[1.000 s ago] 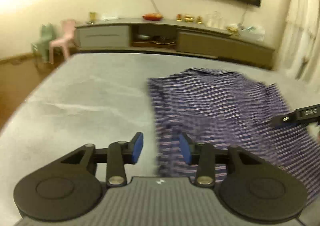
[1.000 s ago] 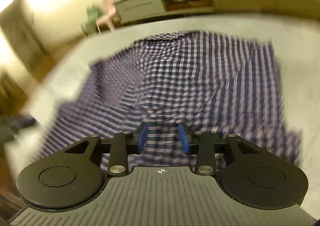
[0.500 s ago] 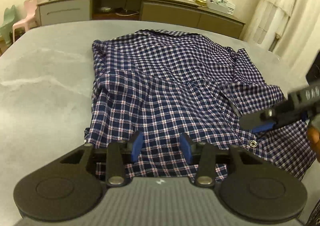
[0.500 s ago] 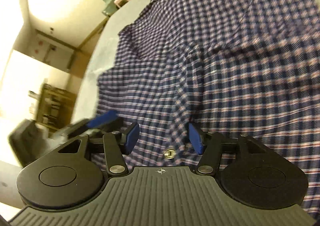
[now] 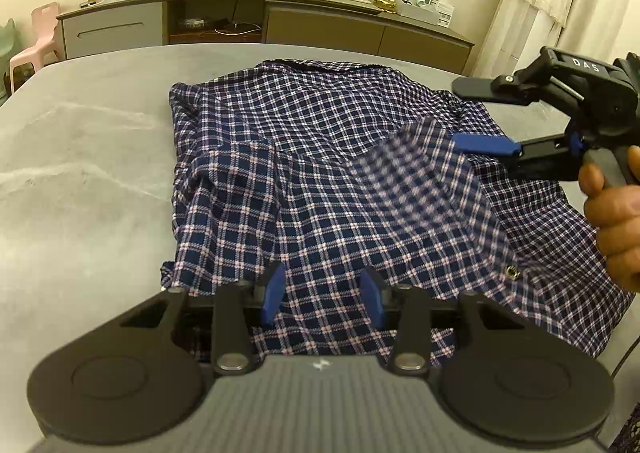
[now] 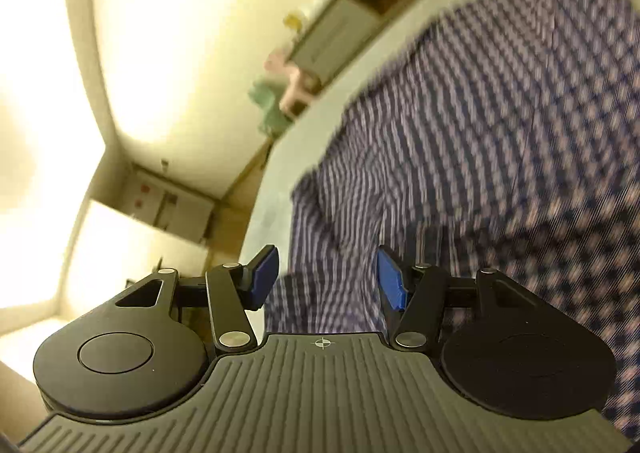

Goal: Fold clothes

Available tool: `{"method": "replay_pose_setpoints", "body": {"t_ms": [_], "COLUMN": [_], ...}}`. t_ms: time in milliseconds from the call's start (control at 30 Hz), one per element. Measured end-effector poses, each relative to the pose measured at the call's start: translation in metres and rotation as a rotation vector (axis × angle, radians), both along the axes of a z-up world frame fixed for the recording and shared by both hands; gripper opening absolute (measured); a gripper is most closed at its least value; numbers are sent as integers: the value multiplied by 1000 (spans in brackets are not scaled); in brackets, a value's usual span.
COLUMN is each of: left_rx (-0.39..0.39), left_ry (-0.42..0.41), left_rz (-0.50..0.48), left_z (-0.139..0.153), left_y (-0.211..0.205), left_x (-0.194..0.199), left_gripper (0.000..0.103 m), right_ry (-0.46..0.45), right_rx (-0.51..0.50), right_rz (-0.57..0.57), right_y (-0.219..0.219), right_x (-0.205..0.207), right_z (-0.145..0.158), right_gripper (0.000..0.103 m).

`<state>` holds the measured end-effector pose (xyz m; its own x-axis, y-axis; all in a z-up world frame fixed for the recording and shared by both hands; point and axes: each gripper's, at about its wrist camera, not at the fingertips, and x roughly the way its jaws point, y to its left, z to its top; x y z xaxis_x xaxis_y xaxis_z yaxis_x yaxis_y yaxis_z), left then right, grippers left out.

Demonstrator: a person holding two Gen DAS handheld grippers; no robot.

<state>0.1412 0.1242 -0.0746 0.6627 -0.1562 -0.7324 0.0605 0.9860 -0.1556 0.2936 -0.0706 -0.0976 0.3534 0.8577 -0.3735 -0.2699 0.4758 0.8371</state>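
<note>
Left wrist view: the plaid shirt (image 5: 320, 157) lies spread on the grey table (image 5: 80, 157), and the right gripper (image 5: 484, 115), jaws just widened and gripping nothing, now hangs over its right side. The left gripper (image 5: 322, 295) stands apart over the near hem, so no fold has begun. The right wrist view is rolled and blurred, showing cloth only.
</note>
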Motion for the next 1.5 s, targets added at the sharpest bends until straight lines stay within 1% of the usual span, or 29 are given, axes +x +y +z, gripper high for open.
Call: {"method": "replay_pose_setpoints", "body": {"t_ms": [33,133,200,233,267,300,400,467,500,533,567,600,633,700,767,800,867,967,1067,1100,1133,1167,1200,1233,1267,1333,1400,1500], "left_rx": [-4,-17,-34,-42,-43,-45,-92,-128,-138,-148,-144,-134,-113,-69,-38,-44,-48,-49,-68,-75,-72,-68,-57,-31,-6,24,19,37], "left_ry": [0,-52,-99,-122,-105,-88,-11,-35,-54,-73,-84,-88,-82,-72,-53,-45,-35,-42,-48,-47,-44,-40,-25,-19,-12,-16,-57,-129], "left_rz": [1,37,64,78,109,140,251,273,258,242,220,199,187,165,170,170,165,136,131,132,129,125,112,87,63,41,24,-18], "left_z": [1,10,19,23,22,20,6,13,19,26,31,34,33,32,24,20,11,1,-8,-11,-15,-18,-20,-21,-22,-17,-2,29], "left_y": [1,9,17,21,28,34,63,79,85,92,99,105,109,117,125,127,130,126,119,117,112,106,101,96,92,89,88,86], "left_x": [0,-4,-5,-5,-1,3,16,20,23,27,34,43,56,82,111,125,146,173,191,196,200,204,208,209,210,205,195,161], "left_gripper": [42,42,45,49,52,52,49,50,52,58,66,70,73,73,73,73,73,73,73,72,69,54,40,11,4,3,3,3], "right_ry": [-15,-62,-69,-64,-58,-52,-50,-88,-107,-130,-150,-168,-185,-217,-222,-221,-217,-222,-209,-204,-202,-210,-236,-251,-257,-298,-372,-474], "right_rx": [-19,-96,-128,-141,-159,-191,-316,-377,-408,-429,-440,-450,-461,-486,-504,-511,-528,-600,-668,-680,-690,-703,-718,-727,-725,-716,-699,-653], "right_rz": [-19,-49,-27,-10,6,11,-12,-55,-76,-98,-115,-124,-130,-144,-164,-169,-166,-130,-74,-56,-34,-13,1,23,35,25,1,-19], "right_y": [-2,-4,-1,1,4,3,-10,-26,-33,-44,-52,-57,-63,-73,-81,-84,-86,-84,-71,-66,-62,-58,-54,-51,-50,-52,-59,-80], "right_x": [-1,-5,-10,-12,-15,-17,-19,-16,-15,-13,-10,-5,2,14,32,42,63,93,128,136,143,147,148,149,148,139,118,71], "right_z": [3,14,19,19,19,20,26,36,41,46,52,57,62,72,73,72,68,63,46,39,33,28,26,25,26,35,54,91], "right_gripper": [56,56,56,56,56,56,56,57,59,60,64,67,68,69,71,73,73,74,74,73,71,63,39,18,4,4,3,2]}}
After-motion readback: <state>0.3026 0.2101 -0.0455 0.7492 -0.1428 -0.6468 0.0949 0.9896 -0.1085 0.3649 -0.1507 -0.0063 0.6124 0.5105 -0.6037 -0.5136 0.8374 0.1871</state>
